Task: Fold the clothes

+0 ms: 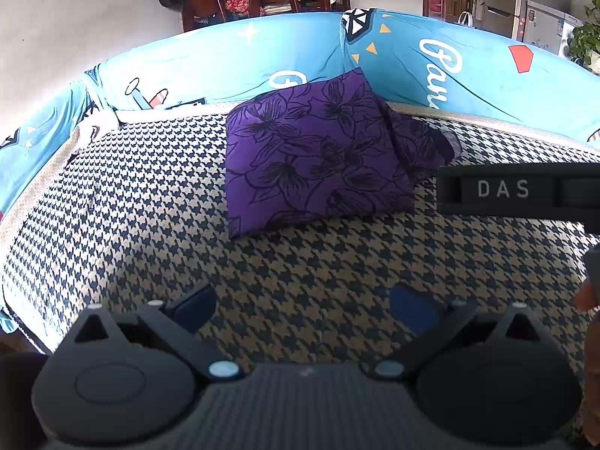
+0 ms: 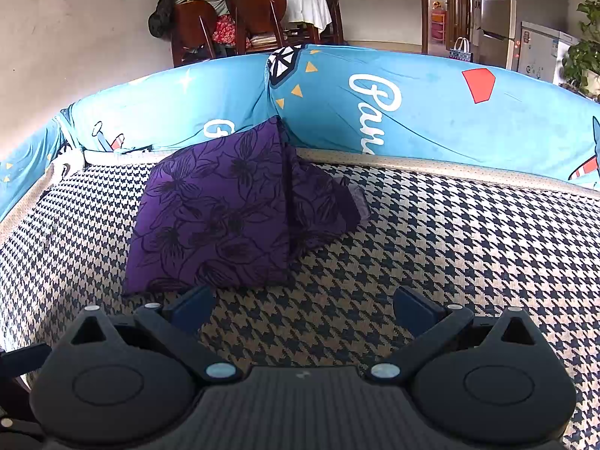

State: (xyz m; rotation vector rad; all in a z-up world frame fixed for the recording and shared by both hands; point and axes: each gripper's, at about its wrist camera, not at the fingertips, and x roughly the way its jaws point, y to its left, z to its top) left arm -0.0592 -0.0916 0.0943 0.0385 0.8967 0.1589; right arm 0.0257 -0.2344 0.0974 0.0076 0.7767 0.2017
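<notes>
Purple floral folded cloth [image 2: 213,213] lay ahead-left of right gripper [image 2: 303,313]; both grippers spread empty, left gripper [image 1: 303,309] too; pinch an edge squarely.

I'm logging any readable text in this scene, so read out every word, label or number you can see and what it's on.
"DAS": white capitals on the black right tool, seen from the left wrist view.
"Par", cut off below: white script on the blue cover.
A second white script word on the cover is mostly hidden by the purple cloth; unreadable.
Fridge markings: too small to read.
</notes>
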